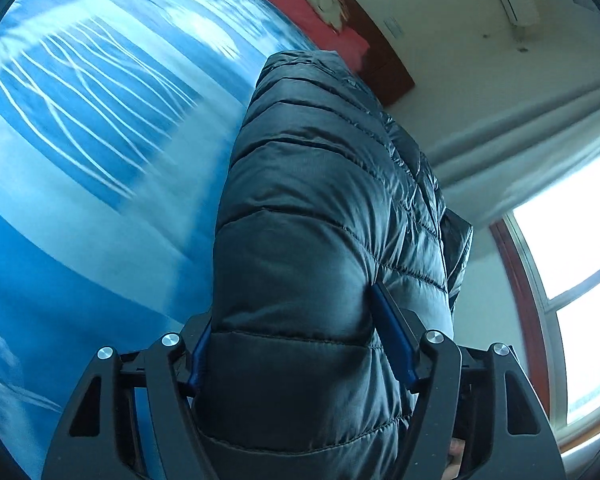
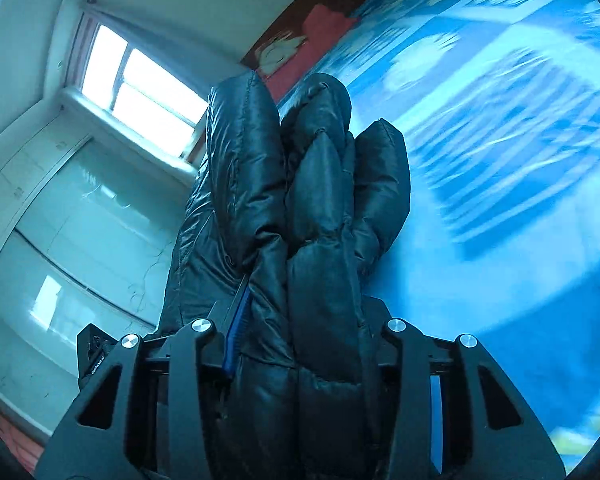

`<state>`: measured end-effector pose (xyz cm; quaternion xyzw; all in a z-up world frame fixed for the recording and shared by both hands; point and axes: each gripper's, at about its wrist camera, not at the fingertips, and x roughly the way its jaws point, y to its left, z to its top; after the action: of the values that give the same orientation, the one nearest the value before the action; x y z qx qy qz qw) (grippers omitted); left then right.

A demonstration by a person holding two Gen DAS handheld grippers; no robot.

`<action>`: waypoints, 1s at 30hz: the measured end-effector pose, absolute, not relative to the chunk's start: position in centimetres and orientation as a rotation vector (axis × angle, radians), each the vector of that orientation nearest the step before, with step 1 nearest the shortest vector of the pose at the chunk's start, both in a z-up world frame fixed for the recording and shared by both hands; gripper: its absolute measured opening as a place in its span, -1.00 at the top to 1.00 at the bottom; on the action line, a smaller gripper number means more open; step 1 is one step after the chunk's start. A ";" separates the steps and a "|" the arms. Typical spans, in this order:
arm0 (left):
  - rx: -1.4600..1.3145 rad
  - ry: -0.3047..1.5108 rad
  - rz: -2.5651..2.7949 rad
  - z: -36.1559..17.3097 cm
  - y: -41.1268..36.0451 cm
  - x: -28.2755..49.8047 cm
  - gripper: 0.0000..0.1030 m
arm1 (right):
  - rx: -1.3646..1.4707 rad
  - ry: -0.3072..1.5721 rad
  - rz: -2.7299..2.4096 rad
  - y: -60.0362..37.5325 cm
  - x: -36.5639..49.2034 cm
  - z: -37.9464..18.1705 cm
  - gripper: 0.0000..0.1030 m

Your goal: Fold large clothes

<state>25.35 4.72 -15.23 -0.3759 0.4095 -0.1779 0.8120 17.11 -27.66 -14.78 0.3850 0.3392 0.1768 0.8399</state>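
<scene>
Puffer jacket (image 1: pixel 320 220) is clamped thick between the jaws of the left gripper (image 1: pixel 296 344) and the right gripper (image 2: pixel 300 320), and held above the blue bedsheet (image 1: pixel 80 120), so its bulk can be carried and folded.

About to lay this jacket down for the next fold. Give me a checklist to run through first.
1. Left gripper jaws clamped on black puffer jacket: ok.
2. Right gripper jaws clamped on the jacket: ok, several bunched layers between them.
3. Jacket hanging flat, unbunched: not ok at the right grip.
4. Blue bedspread free beside the jacket: ok in view.
5. Jacket's far end settled on the bed: cannot tell.
</scene>
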 end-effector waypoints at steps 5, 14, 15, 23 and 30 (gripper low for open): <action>-0.822 0.878 -0.343 -16.0 6.9 25.6 -0.32 | 0.813 0.755 0.378 -25.5 18.8 -16.2 0.15; -0.802 0.897 -0.321 -15.8 6.3 26.0 -0.44 | 0.807 0.811 0.335 -26.2 19.4 -16.0 -0.22; -0.793 0.899 -0.312 -15.7 6.7 26.0 -0.45 | 0.802 0.814 0.331 -26.3 19.6 -16.0 -0.24; -0.564 0.876 -0.199 -13.0 6.0 25.3 -0.50 | 0.664 0.836 0.222 -25.8 18.7 -12.4 -0.36; -0.254 0.774 -0.110 -9.1 3.7 23.2 -0.50 | 0.452 0.791 0.082 -23.0 17.0 -7.0 -0.51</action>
<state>23.17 3.65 -9.08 -0.1235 0.3762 -0.0533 0.9167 16.96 -23.03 -6.98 0.2184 0.3817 0.0398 0.8972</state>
